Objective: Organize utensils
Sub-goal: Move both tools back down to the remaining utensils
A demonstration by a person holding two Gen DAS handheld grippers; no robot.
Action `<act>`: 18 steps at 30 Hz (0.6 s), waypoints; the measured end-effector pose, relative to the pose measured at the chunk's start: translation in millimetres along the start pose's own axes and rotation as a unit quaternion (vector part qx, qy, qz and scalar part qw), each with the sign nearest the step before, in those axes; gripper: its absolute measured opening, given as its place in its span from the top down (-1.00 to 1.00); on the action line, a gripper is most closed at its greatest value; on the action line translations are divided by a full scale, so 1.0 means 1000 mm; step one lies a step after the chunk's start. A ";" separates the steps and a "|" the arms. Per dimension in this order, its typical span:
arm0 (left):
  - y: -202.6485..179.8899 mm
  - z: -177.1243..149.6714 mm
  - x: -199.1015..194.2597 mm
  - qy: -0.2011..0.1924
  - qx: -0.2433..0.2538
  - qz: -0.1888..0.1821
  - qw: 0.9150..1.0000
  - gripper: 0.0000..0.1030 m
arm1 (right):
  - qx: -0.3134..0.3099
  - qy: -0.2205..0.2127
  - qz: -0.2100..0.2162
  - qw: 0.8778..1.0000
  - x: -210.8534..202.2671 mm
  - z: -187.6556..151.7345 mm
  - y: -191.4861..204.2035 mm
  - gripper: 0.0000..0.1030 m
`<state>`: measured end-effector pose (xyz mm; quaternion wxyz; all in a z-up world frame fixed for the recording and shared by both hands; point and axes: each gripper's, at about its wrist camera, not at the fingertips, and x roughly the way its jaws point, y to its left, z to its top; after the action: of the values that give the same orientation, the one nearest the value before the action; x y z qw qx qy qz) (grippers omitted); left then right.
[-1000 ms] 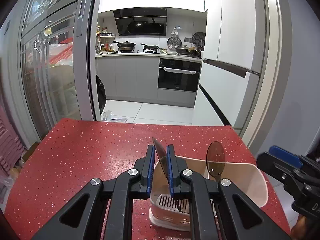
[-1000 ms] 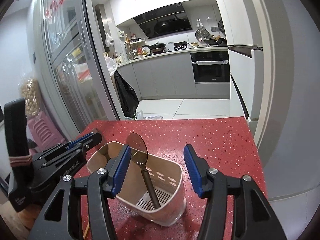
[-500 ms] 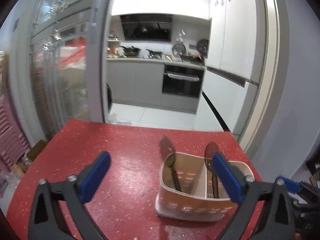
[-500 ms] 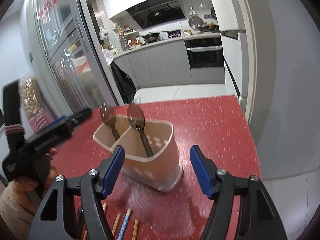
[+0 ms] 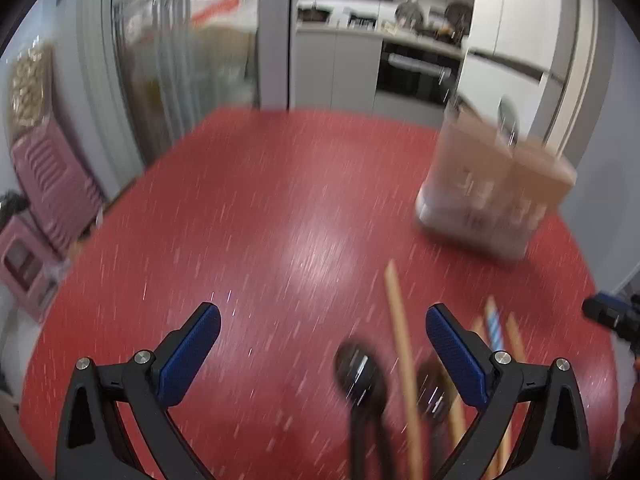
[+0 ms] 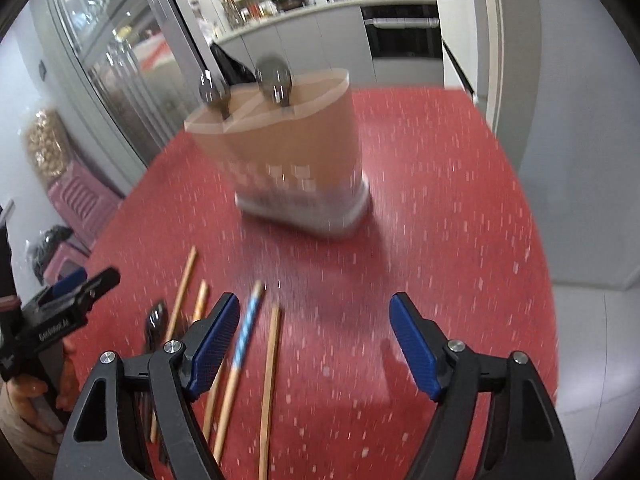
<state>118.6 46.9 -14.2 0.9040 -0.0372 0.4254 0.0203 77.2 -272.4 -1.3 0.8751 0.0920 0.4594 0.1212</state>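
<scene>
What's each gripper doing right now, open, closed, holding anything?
Left gripper: open wide, holding nothing.
Right gripper: open and opening further, nothing between its pads.

Two dark spoons [image 6: 244,88] stand in the tan holder [image 6: 288,160]; chopsticks [image 6: 270,380] lie flat nearby.

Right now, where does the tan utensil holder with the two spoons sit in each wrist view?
Left wrist view: the utensil holder is upper right, blurred, far across the red table.
Right wrist view: the utensil holder stands upper centre, both spoons upright inside.
Shared landmark: the blue-striped chopstick, lying nearer the camera than the holder.
</scene>
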 end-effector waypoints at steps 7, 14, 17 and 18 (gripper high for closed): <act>0.018 -0.050 0.003 0.045 -0.012 0.005 0.999 -1.00 | -0.003 0.046 -0.009 0.999 0.012 -0.034 0.007 -0.55; 0.022 -0.069 0.005 0.059 0.000 0.009 0.998 -1.00 | -0.012 0.066 -0.017 0.998 0.014 -0.047 0.016 -0.55; 0.015 -0.070 0.004 0.062 0.013 0.006 0.998 -1.00 | -0.018 0.071 -0.022 0.997 0.016 -0.050 0.017 -0.55; 0.013 -0.072 0.004 0.064 0.017 0.005 0.998 -1.00 | -0.019 0.072 -0.024 0.997 0.015 -0.052 0.018 -0.55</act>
<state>64.6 54.1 -63.9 0.8755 -0.0204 0.4825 0.0150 40.2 -247.8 -37.5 0.8438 0.0551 0.5212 0.1153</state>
